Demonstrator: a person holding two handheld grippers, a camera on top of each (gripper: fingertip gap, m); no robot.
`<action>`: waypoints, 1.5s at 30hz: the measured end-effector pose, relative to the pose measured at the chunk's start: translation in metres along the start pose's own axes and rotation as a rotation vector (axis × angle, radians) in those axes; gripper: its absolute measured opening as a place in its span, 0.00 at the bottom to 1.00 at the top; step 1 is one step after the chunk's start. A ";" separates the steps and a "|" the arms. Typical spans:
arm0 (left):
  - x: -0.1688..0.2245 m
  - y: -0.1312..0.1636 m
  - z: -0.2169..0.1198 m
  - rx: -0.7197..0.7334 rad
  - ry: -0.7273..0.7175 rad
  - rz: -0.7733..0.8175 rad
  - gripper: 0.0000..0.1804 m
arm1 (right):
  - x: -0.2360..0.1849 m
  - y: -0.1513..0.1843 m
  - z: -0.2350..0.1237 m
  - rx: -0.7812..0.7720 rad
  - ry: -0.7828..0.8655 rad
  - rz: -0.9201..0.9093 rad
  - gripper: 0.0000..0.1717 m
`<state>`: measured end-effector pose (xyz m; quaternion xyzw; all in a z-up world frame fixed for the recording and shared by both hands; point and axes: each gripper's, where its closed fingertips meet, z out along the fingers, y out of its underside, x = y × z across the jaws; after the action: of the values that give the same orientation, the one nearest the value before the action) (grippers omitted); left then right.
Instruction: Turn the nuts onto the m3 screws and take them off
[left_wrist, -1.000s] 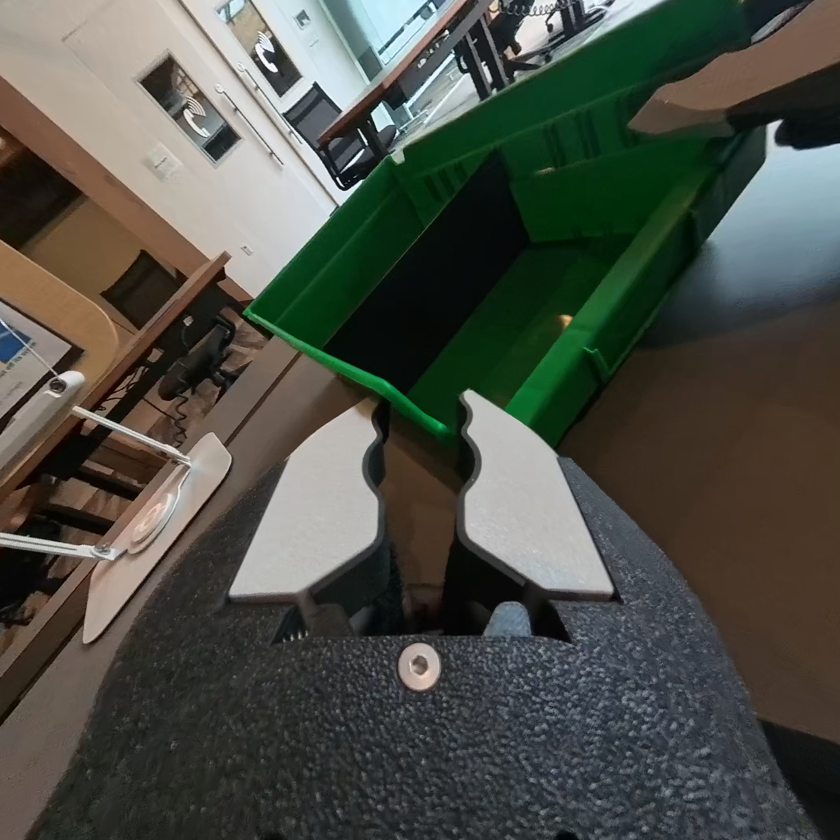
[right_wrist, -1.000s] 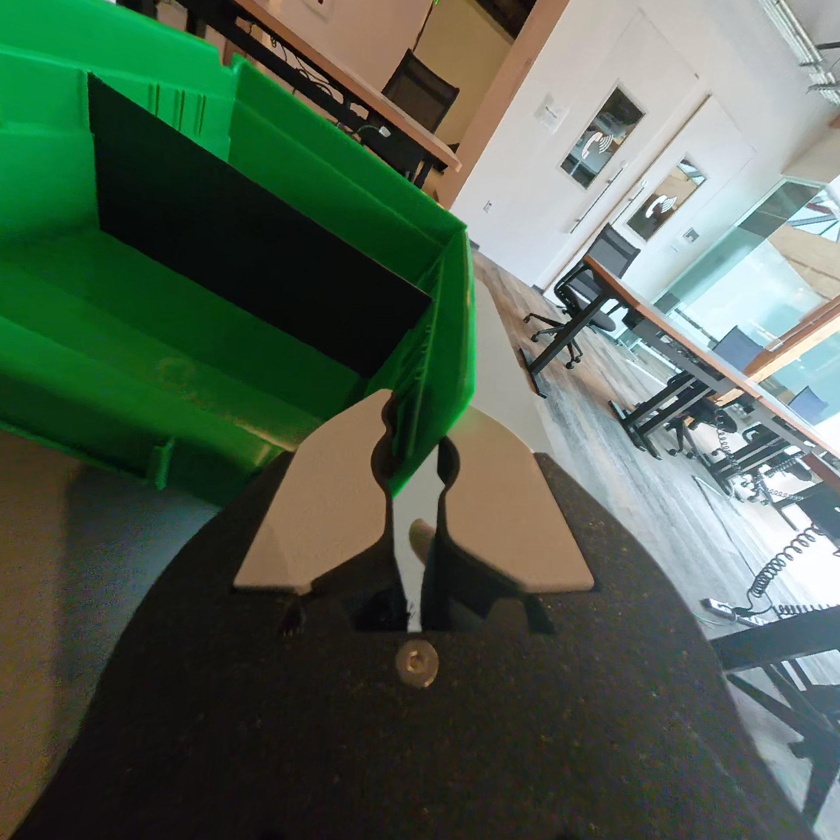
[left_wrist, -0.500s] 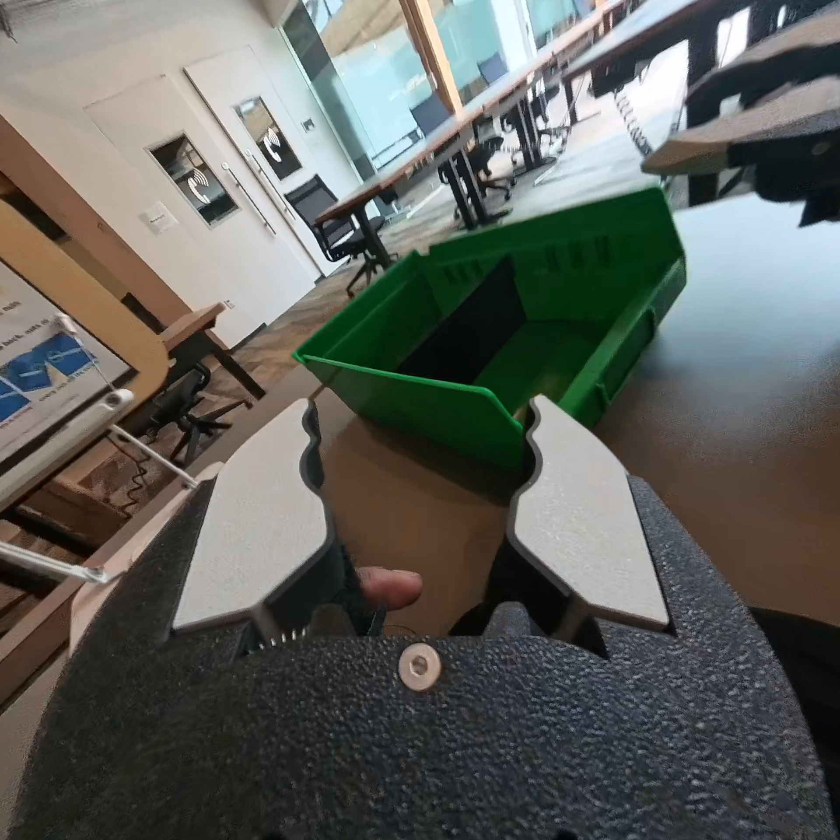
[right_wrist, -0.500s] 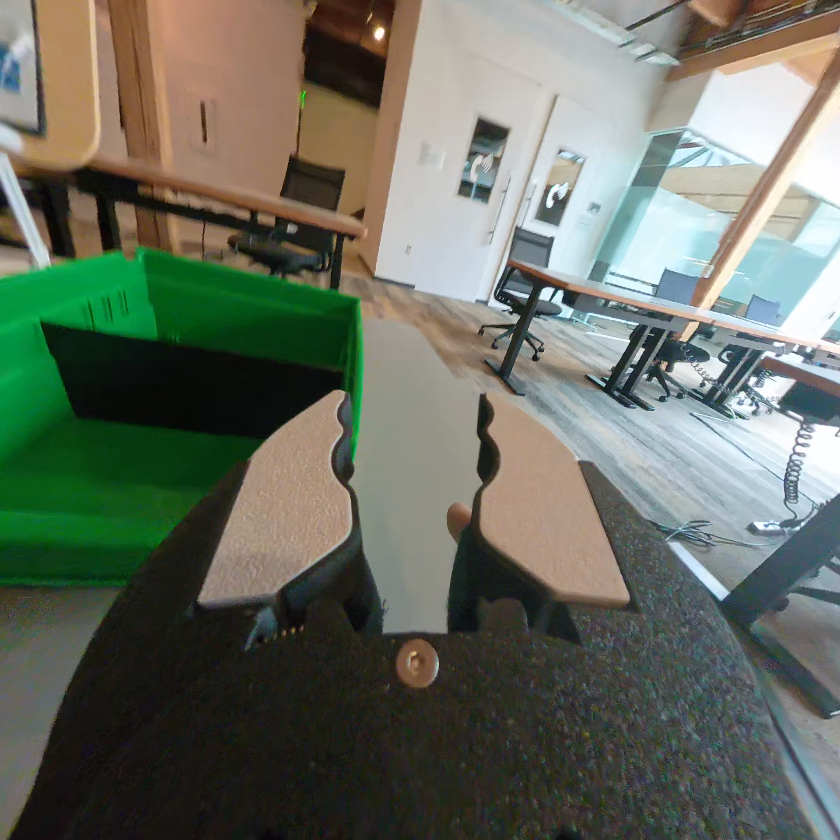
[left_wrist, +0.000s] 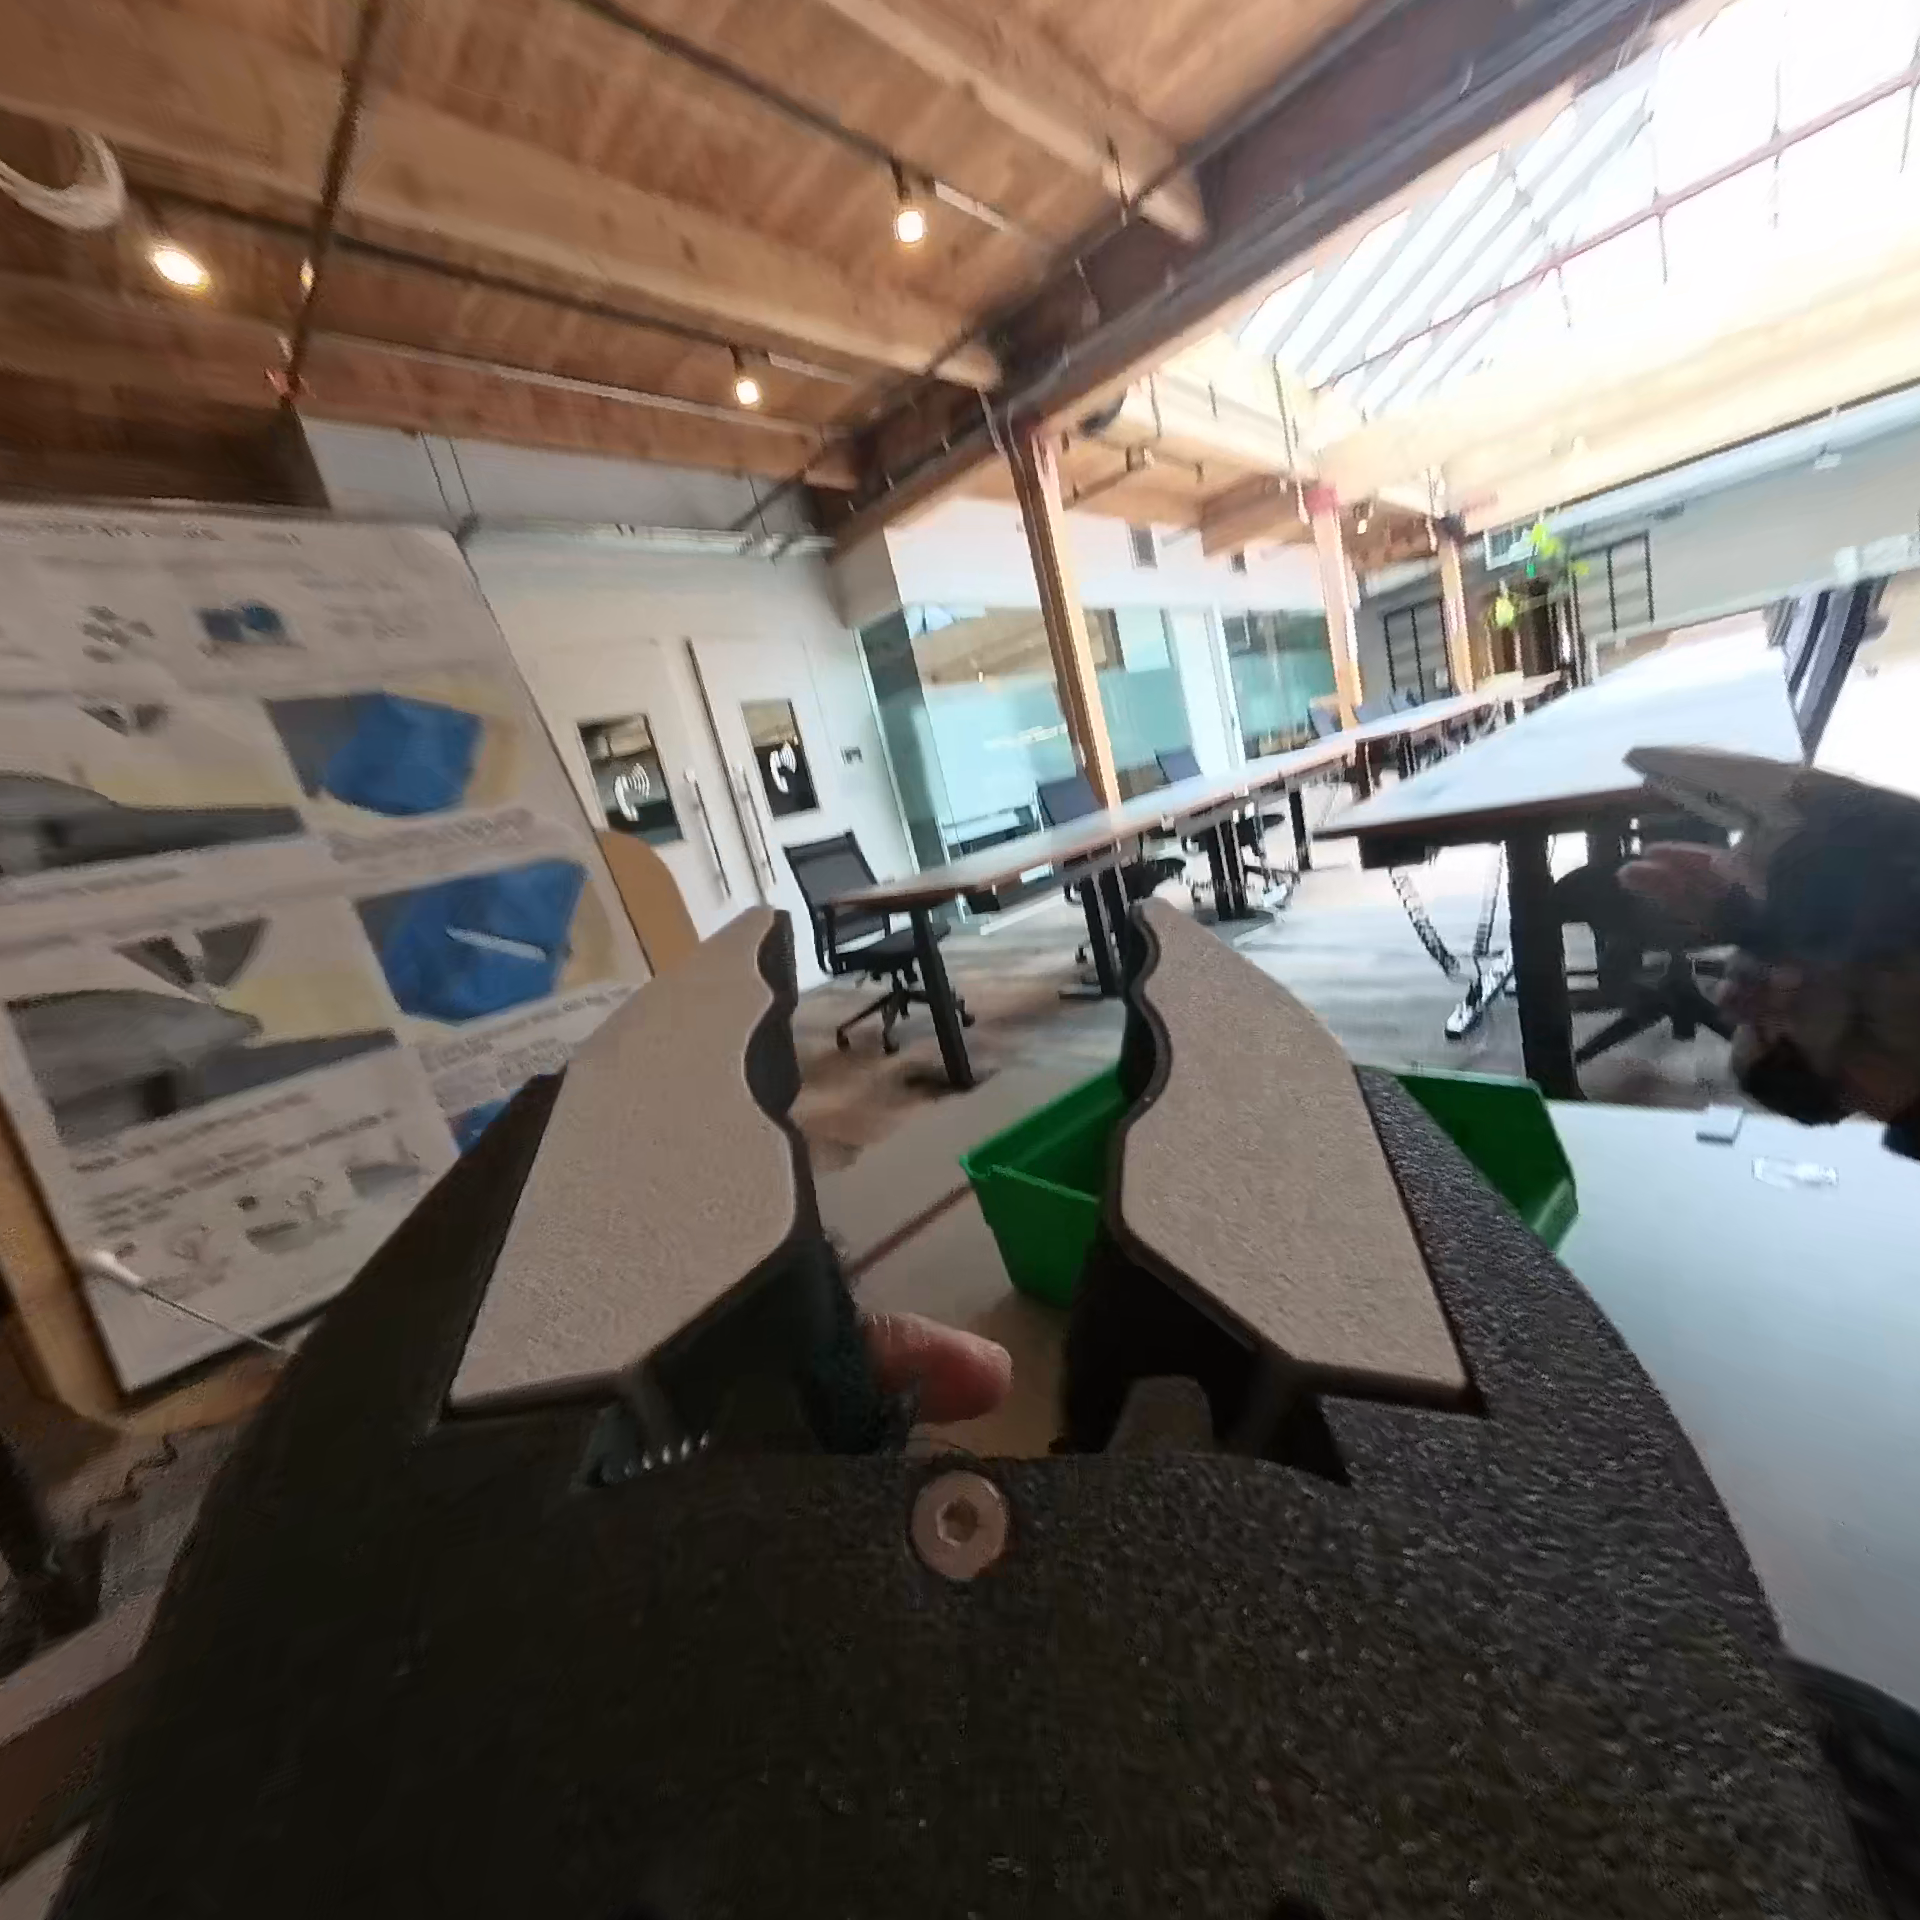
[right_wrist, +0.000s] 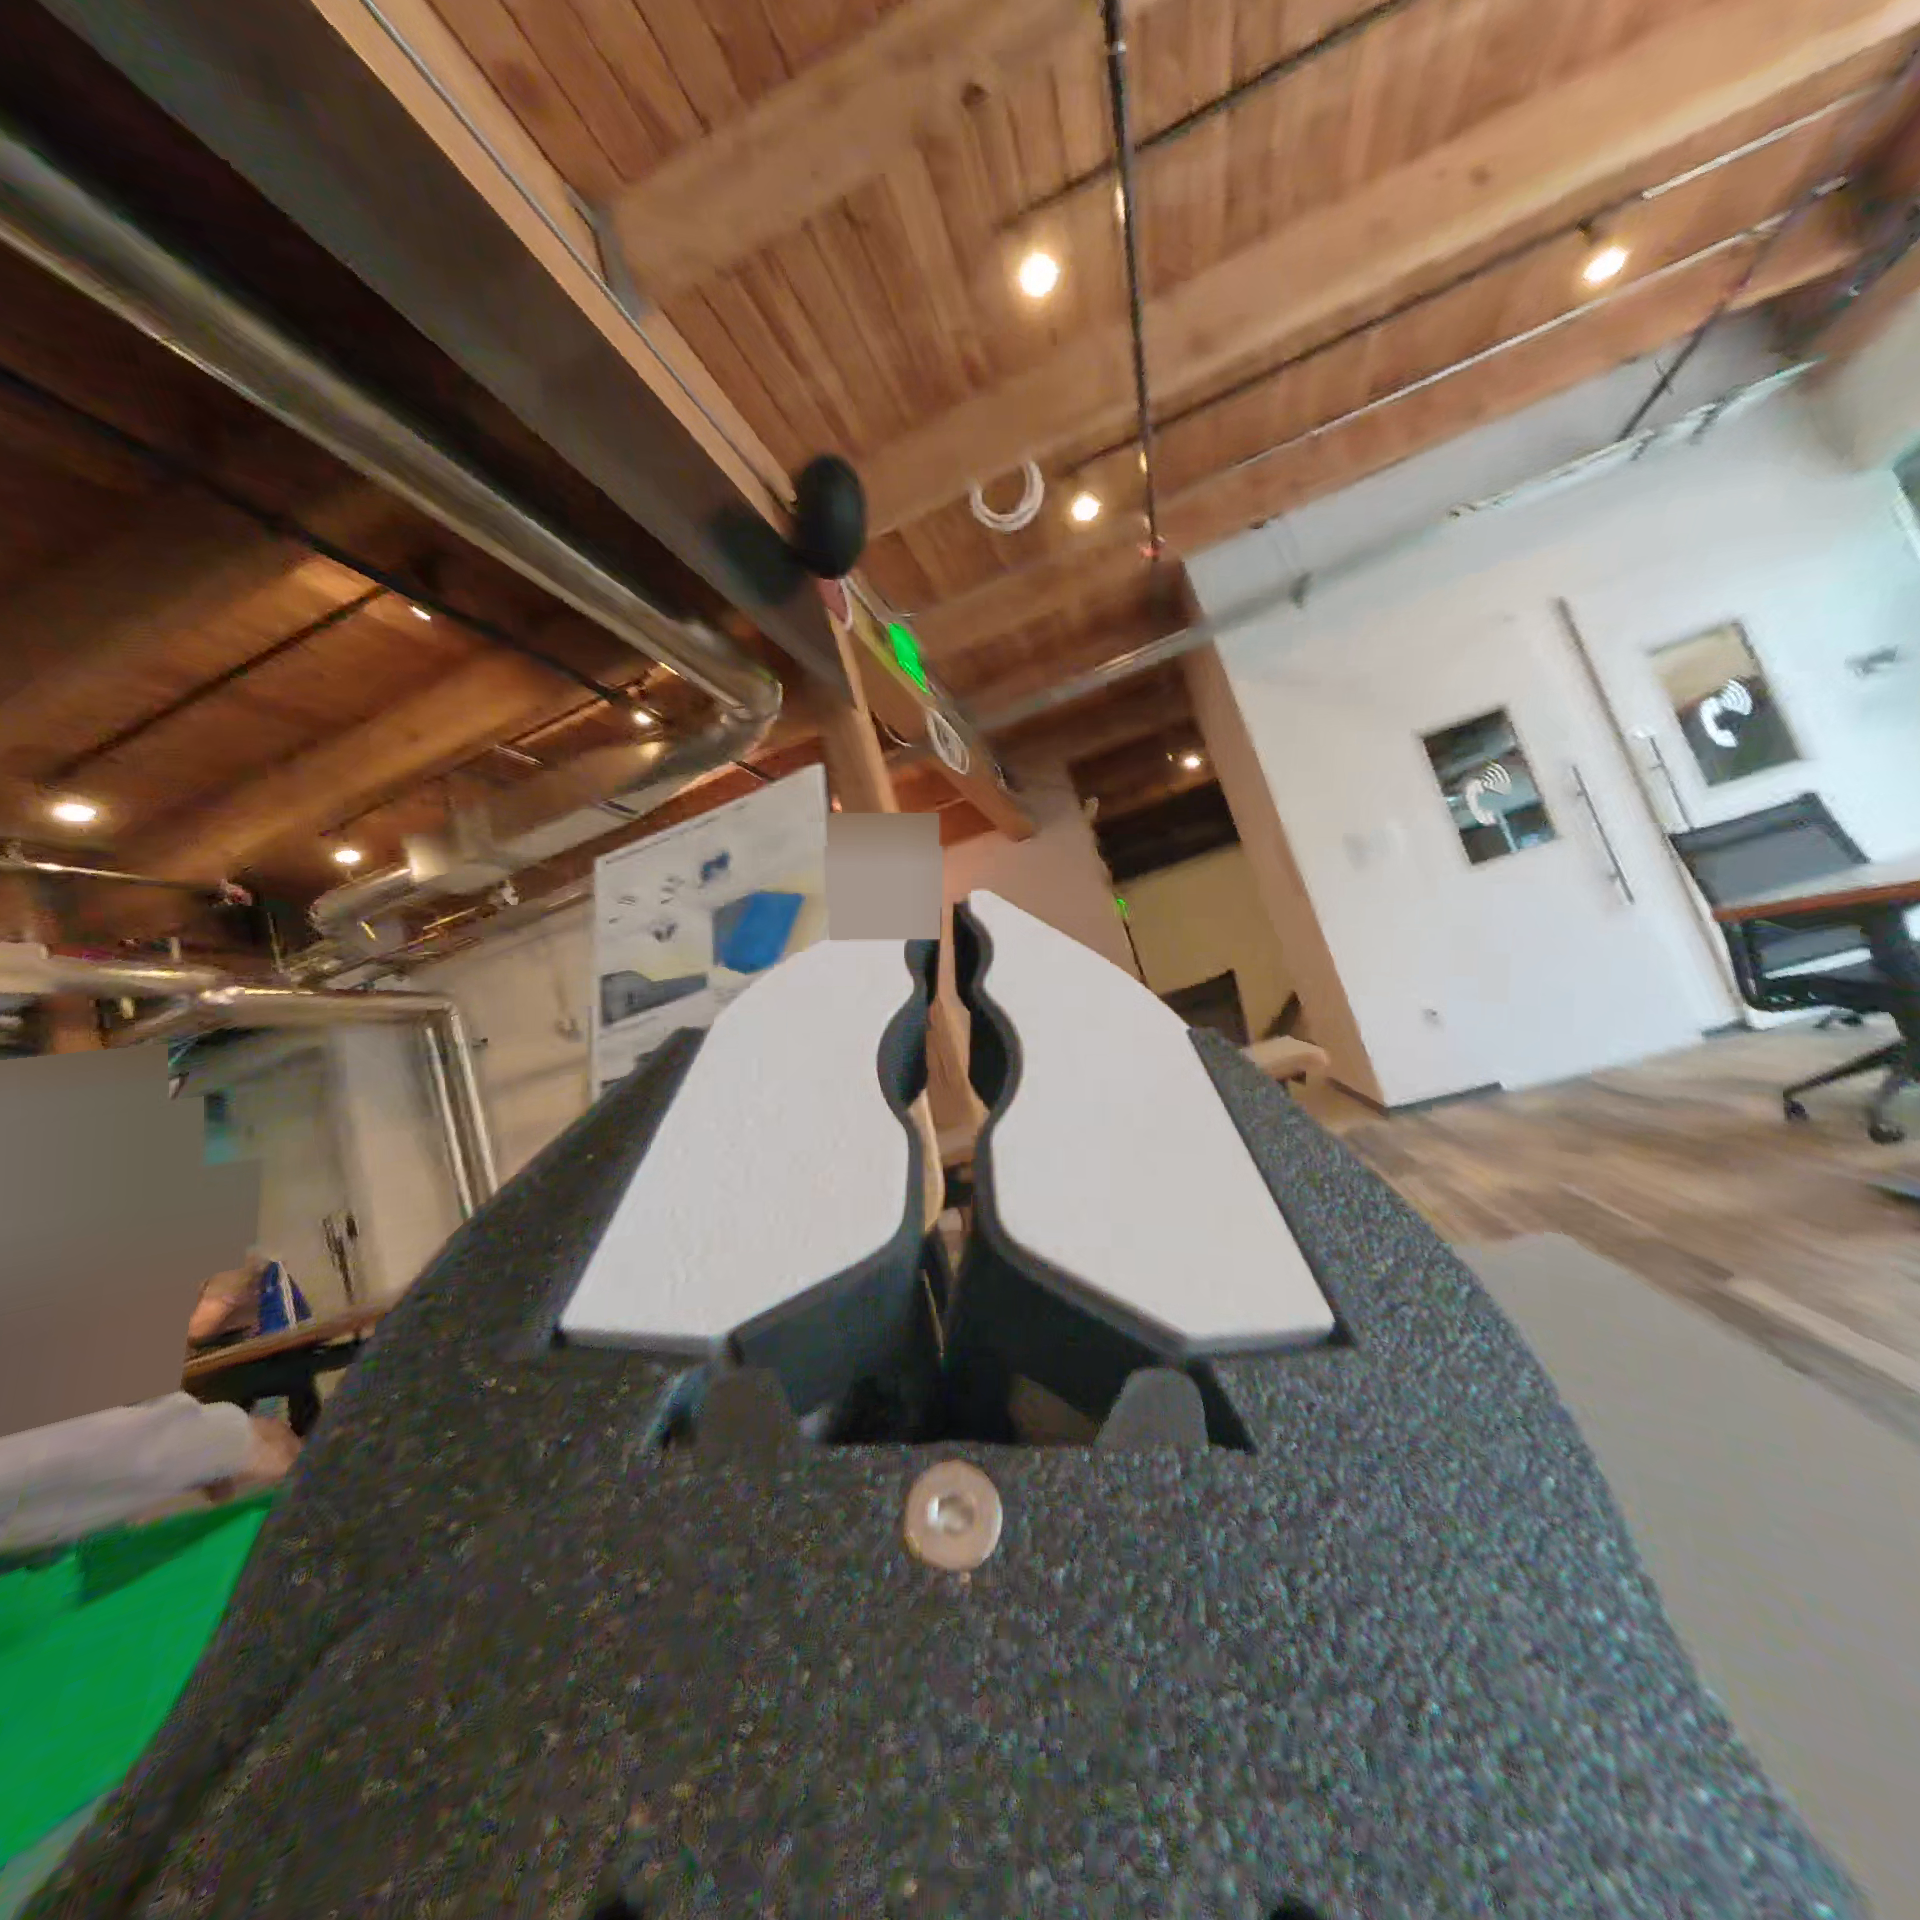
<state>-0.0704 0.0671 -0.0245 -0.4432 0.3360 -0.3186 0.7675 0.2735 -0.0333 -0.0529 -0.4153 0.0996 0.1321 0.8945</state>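
My left gripper (left_wrist: 961, 925) is open with nothing between its fingers; it is raised and points across the room. The green bin (left_wrist: 1039, 1174) stands on the table (left_wrist: 1714, 1330) just below and beyond its tips. My right gripper (right_wrist: 948, 930) is shut with nothing between its pads, and is tilted up toward the ceiling. It also shows in the left wrist view (left_wrist: 1756, 800) at the far right, above the table, with a hand behind it. No nut or screw can be made out. Two small pale items (left_wrist: 1792, 1172) lie on the table right of the bin.
A poster board (left_wrist: 239, 914) stands close on the left. A corner of the green bin (right_wrist: 104, 1662) shows at the lower left of the right wrist view. Desks and office chairs (left_wrist: 873, 935) fill the room beyond. Mosaic patches cover parts of the right wrist view. One gripper's finger ends stand about 35 cm off the other's.
Both grippers have lifted and tilted up away from the green bin. The left jaws opened wide, then narrowed somewhat. The right jaws opened, then came together on air.
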 end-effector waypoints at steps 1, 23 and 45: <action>-0.008 -0.013 -0.006 0.027 0.000 -0.002 0.33 | -0.016 0.001 0.010 0.012 -0.029 -0.019 0.01; -0.274 -0.033 -0.191 -0.498 -0.611 0.014 0.31 | -0.297 0.097 0.181 -0.130 -0.632 0.087 0.26; -0.311 0.254 -0.352 -1.672 -0.567 -0.482 0.18 | -0.235 0.233 0.170 -0.727 -0.567 -0.169 0.22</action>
<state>-0.4806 0.2509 -0.3134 -0.9744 0.1547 -0.0021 0.1630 -0.0109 0.2058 -0.0443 -0.6559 -0.2353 0.1935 0.6906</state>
